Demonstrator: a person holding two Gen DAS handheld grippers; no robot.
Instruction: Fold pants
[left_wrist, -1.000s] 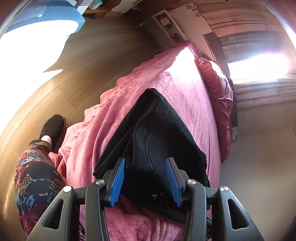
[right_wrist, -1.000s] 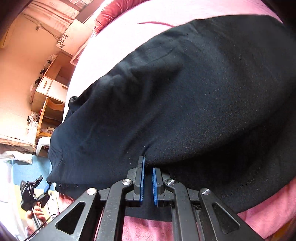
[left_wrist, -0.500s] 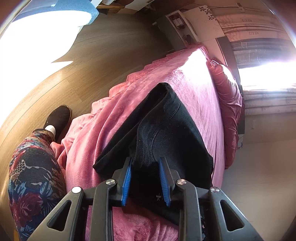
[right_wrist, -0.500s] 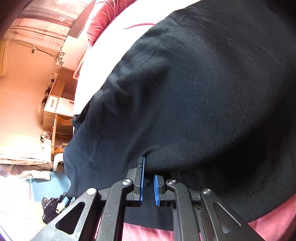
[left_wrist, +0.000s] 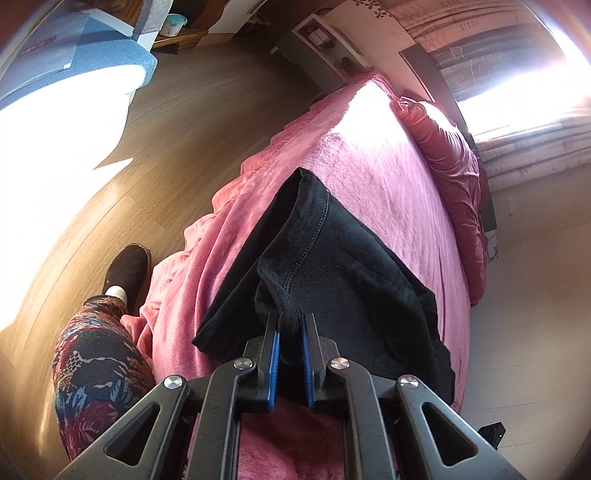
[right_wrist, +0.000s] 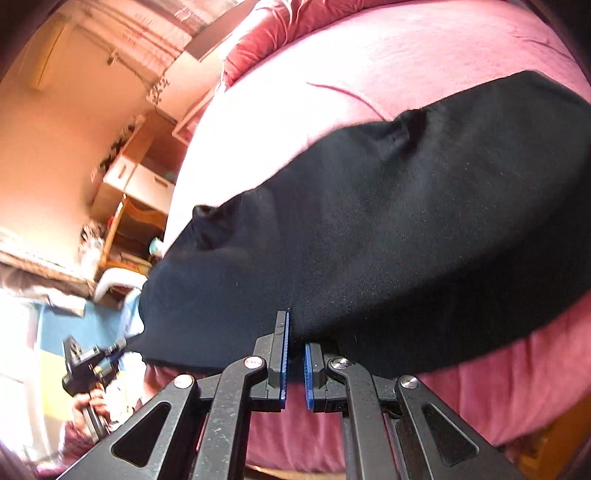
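Observation:
Black pants (left_wrist: 340, 266) lie partly folded on a pink bed cover (left_wrist: 388, 177). My left gripper (left_wrist: 290, 328) is shut on a bunched edge of the pants near the bed's near end and lifts it slightly. In the right wrist view the pants (right_wrist: 388, 240) fill the middle, raised off the cover (right_wrist: 369, 66). My right gripper (right_wrist: 295, 343) is shut on the pants' near edge, with fabric pinched between the blue pads. The left gripper also shows in the right wrist view (right_wrist: 122, 345), small, at the far left end of the pants.
A red pillow (left_wrist: 454, 147) lies at the bed's head by a bright window. Wooden floor (left_wrist: 166, 129) runs along the bed's left side. The person's patterned leg (left_wrist: 96, 369) and dark shoe (left_wrist: 127, 273) stand beside the bed. A wooden cabinet (right_wrist: 136, 181) stands beyond the bed.
My left gripper has closed from open onto the pants' edge and lifted it. The right gripper stays shut on the fabric and has raised it, showing more of the bed cover.

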